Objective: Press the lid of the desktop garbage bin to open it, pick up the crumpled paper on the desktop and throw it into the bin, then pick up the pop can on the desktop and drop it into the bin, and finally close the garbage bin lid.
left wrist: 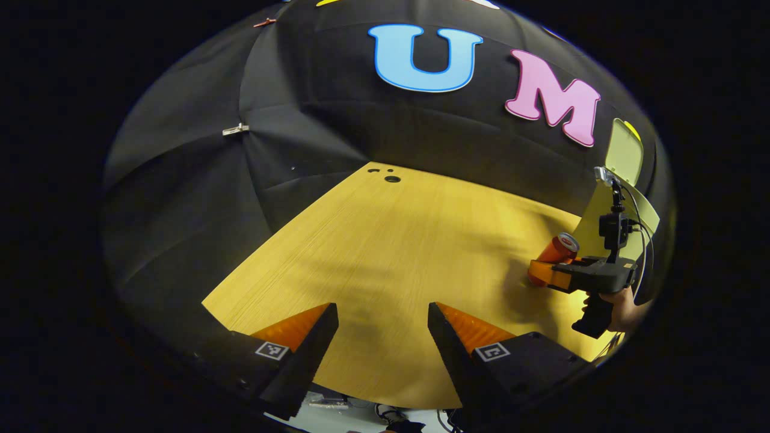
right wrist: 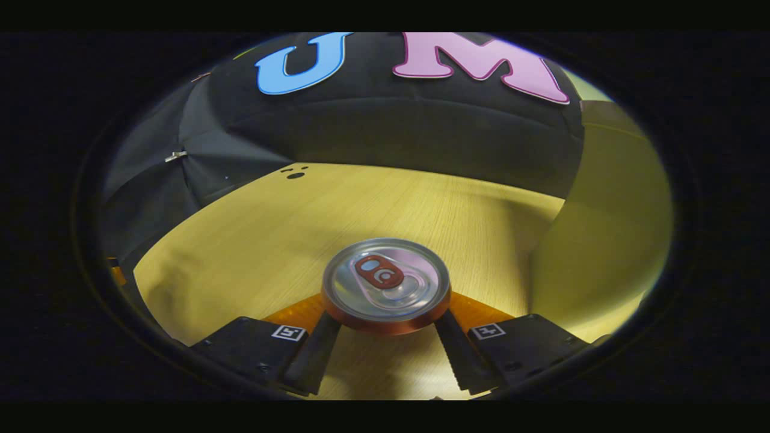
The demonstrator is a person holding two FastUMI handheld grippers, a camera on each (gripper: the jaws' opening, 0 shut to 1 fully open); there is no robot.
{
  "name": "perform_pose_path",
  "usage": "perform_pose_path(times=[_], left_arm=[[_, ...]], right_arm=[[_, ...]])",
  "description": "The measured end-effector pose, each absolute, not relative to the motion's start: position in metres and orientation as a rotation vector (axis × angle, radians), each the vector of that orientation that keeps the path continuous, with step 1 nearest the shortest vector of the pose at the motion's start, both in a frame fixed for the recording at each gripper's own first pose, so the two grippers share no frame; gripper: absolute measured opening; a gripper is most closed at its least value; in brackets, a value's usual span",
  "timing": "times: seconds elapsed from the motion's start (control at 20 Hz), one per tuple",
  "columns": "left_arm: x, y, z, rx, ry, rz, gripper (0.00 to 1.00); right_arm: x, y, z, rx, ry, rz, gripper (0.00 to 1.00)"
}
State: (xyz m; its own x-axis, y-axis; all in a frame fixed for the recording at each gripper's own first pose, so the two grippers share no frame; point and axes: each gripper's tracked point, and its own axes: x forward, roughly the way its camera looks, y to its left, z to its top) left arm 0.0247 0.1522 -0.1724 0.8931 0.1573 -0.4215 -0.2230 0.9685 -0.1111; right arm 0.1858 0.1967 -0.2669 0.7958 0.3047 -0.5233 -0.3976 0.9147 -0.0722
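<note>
An orange pop can [right wrist: 385,282] with a silver top sits between the fingers of my right gripper [right wrist: 385,316], which is shut on its sides. In the left gripper view the same can [left wrist: 556,251] is tilted, its top toward the bin, and is held by the right gripper [left wrist: 548,272] with a hand [left wrist: 625,308] on the grip. I cannot tell whether its base touches the table. The pale yellow-green bin [right wrist: 607,228] stands just right of the can, its lid [left wrist: 624,155] raised. My left gripper [left wrist: 383,313] hovers open over bare tabletop with nothing between its fingers.
The wooden table [left wrist: 391,252] stretches back to the black cloth wall. A few small dark holes [left wrist: 392,178] mark its far corner. Cables [left wrist: 391,415] hang below the table's near edge by the left gripper.
</note>
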Motion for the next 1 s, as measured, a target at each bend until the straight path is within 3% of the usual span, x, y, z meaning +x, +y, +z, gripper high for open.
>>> perform_pose_path(times=[0.35, 0.55, 0.6, 1.0], left_arm=[[0.024, 0.141, -0.136, -0.002, 0.340, 0.111, 0.96], [0.019, 0.125, -0.126, -0.012, 0.311, 0.029, 0.96], [0.018, 0.125, -0.128, -0.009, 0.307, 0.013, 0.96], [0.005, 0.105, -0.099, -0.020, 0.245, -0.092, 0.96]], right_arm=[[0.173, 0.201, -0.193, -0.233, 0.438, 0.395, 0.83], [0.160, 0.206, -0.142, -0.222, 0.372, 0.386, 0.80], [0.156, 0.206, -0.127, -0.218, 0.350, 0.386, 0.83], [0.127, 0.189, -0.038, -0.153, 0.269, 0.367, 0.83]])
